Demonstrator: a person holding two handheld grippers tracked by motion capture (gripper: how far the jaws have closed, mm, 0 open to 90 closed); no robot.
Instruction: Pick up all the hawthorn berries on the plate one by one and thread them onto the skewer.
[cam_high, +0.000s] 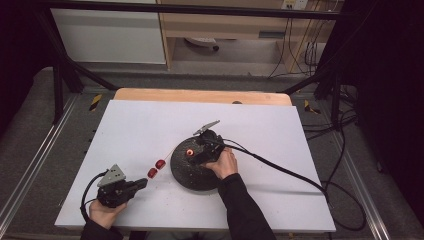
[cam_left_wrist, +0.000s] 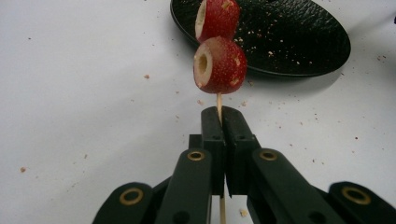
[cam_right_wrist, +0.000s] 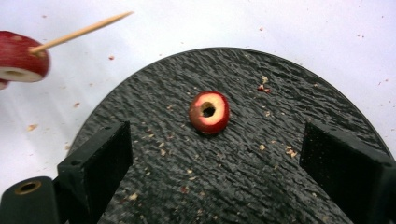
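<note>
Reaching for the third fruit (cam_right_wrist: 208, 112)

My left tongs (cam_left_wrist: 222, 116) clamp the skewer (cam_left_wrist: 218, 101); right tongs (cam_right_wrist: 215, 154), wide open and empty, should straddle it squarely.

White table (cam_high: 150, 125), wooden cabinet (cam_high: 225, 25), cables (cam_high: 300, 55)

Even overhead lighting renders the white table (cam_high: 150, 125) bright, while the surroundings fall into deep shadow. The high view is soft and low in detail. Both gripper views are sharper, with a faint sheen on the black plate (cam_right_wrist: 243, 186) and blurred near jaws.
</note>
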